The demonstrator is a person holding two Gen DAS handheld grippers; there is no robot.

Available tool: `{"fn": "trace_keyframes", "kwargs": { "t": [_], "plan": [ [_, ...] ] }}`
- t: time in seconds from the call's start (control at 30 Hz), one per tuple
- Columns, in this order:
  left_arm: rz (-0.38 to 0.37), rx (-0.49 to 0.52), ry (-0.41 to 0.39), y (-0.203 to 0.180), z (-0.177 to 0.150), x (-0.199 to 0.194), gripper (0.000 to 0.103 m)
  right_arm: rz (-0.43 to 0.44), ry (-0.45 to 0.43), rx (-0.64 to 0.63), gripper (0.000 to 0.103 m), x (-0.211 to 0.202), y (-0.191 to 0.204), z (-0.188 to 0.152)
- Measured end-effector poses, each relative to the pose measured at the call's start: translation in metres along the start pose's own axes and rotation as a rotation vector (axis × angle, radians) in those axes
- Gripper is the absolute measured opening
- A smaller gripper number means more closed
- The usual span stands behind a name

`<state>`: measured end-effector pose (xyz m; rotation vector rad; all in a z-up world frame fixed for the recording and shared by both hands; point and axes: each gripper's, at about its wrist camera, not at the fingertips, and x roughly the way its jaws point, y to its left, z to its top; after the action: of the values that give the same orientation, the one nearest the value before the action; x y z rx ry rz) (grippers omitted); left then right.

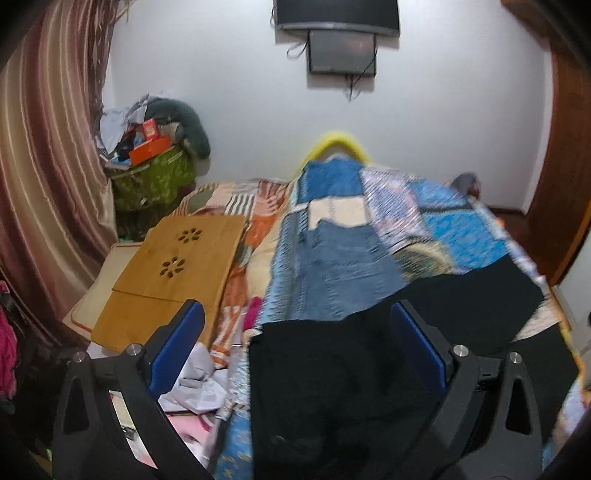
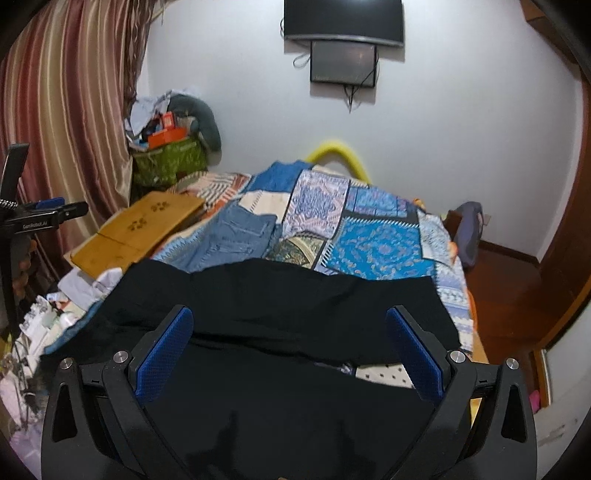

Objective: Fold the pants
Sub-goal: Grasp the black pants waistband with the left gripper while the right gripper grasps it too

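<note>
Black pants lie spread across the near end of a bed, on a blue patchwork quilt. My left gripper is open above their left part, with nothing between its blue pads. In the right wrist view the black pants run crosswise in two overlapping bands, and a bit of quilt shows between them at the right. My right gripper is open just above the cloth, its fingers not touching it. The left gripper's body shows at that view's far left edge.
Folded blue jeans lie on the quilt beyond the pants. A wooden lap board and loose clothes are at the left. A green bag of clutter, a striped curtain and a wall screen stand behind. Wooden floor lies to the right.
</note>
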<state>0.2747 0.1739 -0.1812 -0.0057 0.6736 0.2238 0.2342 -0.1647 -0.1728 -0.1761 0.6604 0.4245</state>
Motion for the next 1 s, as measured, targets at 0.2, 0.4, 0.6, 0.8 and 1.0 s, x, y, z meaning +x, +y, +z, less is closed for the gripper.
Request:
{"fn": "trace_keyframes", "kwargs": {
  "t": [0.2,0.4,0.6,0.8,1.0],
  "plan": [
    [0.017,-0.013,0.181,0.021,-0.013,0.091,0.081,0.043,0.087,0.007,0.091,0.065,-0.023,0.011],
    [-0.009,-0.059,0.317,0.034,-0.040,0.152,0.071,0.157,0.217,0.056,0.067,0.136,-0.046,0.018],
    [-0.019,-0.058,0.409,0.036,-0.061,0.192,0.071,0.193,0.278,-0.030,0.066,0.191,-0.050,0.027],
    [0.008,-0.037,0.453,0.033,-0.072,0.219,0.071,0.222,0.305,-0.113,0.066,0.230,-0.047,0.032],
    [0.004,-0.038,0.439,0.027,-0.067,0.222,0.051,0.305,0.389,-0.089,0.065,0.257,-0.056,0.029]
  ]
}}
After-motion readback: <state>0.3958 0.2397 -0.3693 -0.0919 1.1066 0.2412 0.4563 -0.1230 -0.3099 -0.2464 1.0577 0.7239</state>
